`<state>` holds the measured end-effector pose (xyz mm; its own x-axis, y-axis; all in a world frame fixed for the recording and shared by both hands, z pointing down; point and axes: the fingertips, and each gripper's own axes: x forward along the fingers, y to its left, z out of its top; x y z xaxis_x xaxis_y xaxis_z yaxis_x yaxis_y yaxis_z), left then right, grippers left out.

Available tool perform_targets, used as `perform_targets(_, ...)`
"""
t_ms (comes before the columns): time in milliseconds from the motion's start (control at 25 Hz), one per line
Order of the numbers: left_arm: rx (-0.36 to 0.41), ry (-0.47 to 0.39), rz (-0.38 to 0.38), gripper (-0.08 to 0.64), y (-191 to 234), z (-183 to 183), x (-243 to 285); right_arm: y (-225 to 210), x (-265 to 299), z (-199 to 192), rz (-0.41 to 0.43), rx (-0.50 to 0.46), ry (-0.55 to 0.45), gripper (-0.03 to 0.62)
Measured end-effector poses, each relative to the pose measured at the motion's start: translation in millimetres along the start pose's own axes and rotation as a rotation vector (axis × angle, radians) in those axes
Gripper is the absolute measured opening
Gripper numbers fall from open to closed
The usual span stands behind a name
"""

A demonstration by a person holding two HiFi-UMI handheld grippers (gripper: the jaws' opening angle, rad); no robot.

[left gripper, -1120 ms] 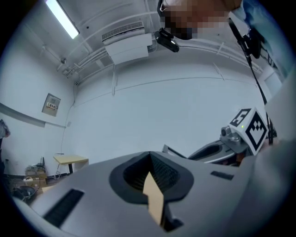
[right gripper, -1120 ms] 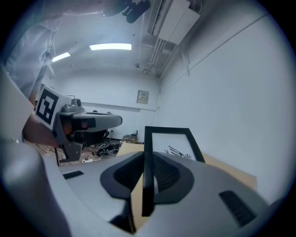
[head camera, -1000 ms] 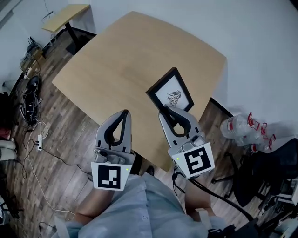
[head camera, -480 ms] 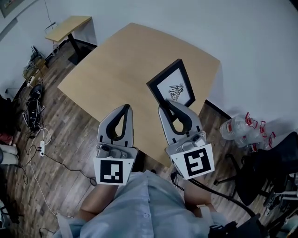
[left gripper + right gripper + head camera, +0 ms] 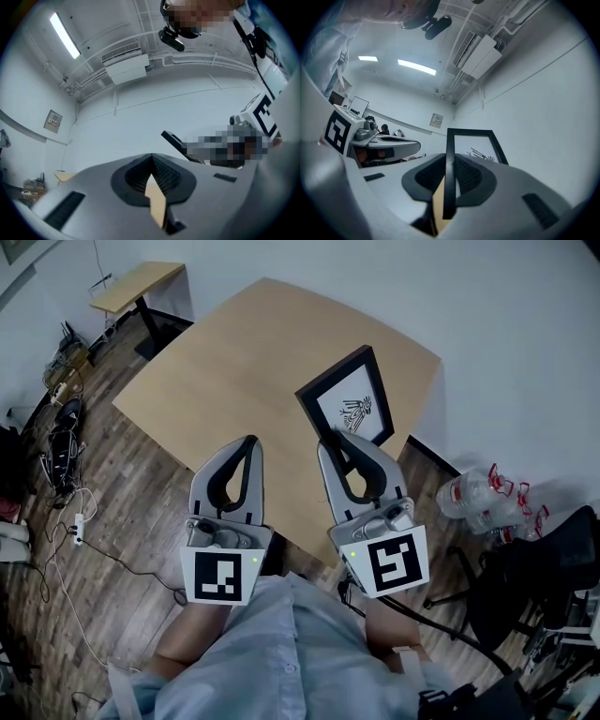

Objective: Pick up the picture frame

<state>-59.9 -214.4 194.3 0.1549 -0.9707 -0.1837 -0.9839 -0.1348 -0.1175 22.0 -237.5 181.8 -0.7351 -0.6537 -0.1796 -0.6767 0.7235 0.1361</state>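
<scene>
The picture frame (image 5: 350,407) is black with a white mat and a small dark drawing. It hangs tilted above the right part of the wooden table (image 5: 244,362), and my right gripper (image 5: 330,439) is shut on its near lower edge. In the right gripper view the frame (image 5: 474,146) stands up between the jaws, its black edge clamped by my right gripper (image 5: 448,180). To the left, my left gripper (image 5: 249,442) stays over the table's near edge, shut with nothing in it. In the left gripper view my left gripper (image 5: 152,161) shows its tips together, with the frame's edge (image 5: 172,139) beyond.
A small side desk (image 5: 139,282) stands at the far left. Cables and a power strip (image 5: 62,446) lie on the wood floor to the left. Plastic bottles (image 5: 487,498) and a black chair (image 5: 539,582) are to the right of the table.
The right gripper has carried the frame a little higher and farther over the table. The left gripper has kept beside it, still shut and empty.
</scene>
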Motion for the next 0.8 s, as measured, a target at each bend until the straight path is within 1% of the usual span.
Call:
perform_targets(280,0.014,0.003,-0.001,0.002,-3.7,2.6,-0.4,0.0,-1.9,1.9,0.002,-0.003,-0.002,0.058)
perform_targets(400,0.016,-0.007,-0.004,0.002,-2.3,3.8,0.5,-0.7,-1.4,1.5,-0.003,-0.005,0.000,0.058)
perform_targets(800,0.019,0.002,-0.007,0.002,1.8,2.3,-3.0,6.8,0.9,3.0,0.003,-0.007,-0.007,0.058)
